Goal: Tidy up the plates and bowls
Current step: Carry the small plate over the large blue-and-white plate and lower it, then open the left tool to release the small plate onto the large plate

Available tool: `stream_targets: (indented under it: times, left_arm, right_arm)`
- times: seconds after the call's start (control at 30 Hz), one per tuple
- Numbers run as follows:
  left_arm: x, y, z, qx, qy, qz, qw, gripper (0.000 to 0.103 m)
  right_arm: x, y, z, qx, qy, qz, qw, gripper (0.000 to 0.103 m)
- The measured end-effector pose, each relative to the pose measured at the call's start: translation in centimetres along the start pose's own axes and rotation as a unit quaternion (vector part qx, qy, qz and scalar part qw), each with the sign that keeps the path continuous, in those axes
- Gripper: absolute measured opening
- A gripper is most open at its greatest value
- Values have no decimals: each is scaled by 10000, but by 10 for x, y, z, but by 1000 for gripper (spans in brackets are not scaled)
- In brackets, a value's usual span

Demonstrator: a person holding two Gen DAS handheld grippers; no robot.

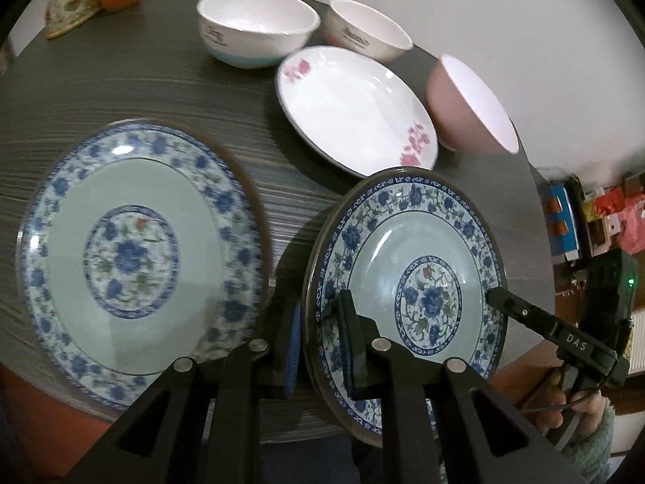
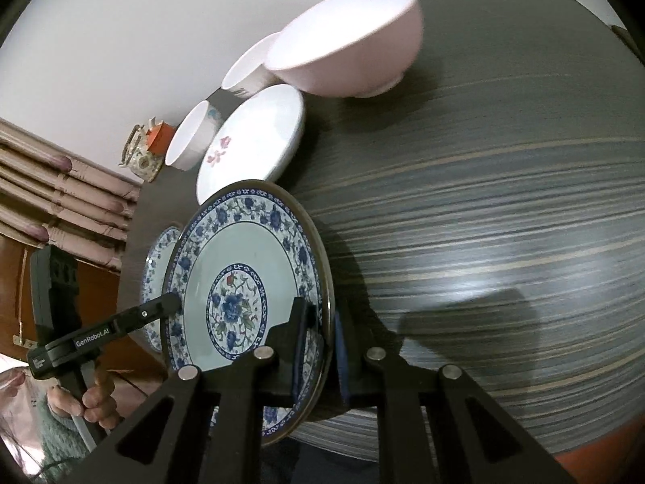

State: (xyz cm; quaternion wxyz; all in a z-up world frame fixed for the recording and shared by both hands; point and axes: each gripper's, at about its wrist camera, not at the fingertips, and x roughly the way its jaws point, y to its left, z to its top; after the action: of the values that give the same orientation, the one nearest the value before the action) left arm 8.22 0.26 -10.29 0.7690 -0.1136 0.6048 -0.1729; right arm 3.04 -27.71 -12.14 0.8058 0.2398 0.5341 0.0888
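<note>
Your left claw (image 1: 318,343) and right claw (image 2: 322,343) each pinch opposite rims of one blue-flowered plate (image 1: 407,282), tilted above the desk (image 1: 141,92); bowls (image 1: 258,28) behind sit empty, the twin plate (image 1: 133,250) blurred.

The held blue-patterned plate (image 1: 407,266) looks like glazed ceramic, glossy, with light glinting off its smooth centre. The second blue-patterned plate (image 1: 137,242) on the left has the same shiny glaze. The far white plate with pink flowers (image 1: 354,109) and the pink bowl (image 2: 346,40) are smooth and glossy too. The table (image 2: 504,222) is matt, streaked grey wood-grain laminate. The gripper fingers (image 1: 354,343) are matt black plastic.
</note>
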Motion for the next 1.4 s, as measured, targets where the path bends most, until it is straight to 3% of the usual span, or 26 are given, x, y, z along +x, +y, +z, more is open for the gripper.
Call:
stream_targets:
  times: [0.3,0.7,1.07,1.4]
  left_arm:
    - [-37,49,10,-359,-333,210,9986,14]
    - [-69,128,15,-1127,-644,452,9905,14]
    - [-80,175,6,-1563,-823,592,9825,13]
    - [-70,187,10,-1650,-745,636,9814,13]
  right_arm:
    - [25,53,14,-369,131,163,9991,14]
    - [76,126,21,-809,399,275,9955,14]
    - [114,156,16,-837,662,325,9938,14]
    - [120,160,14,-894,679,244,9934,14]
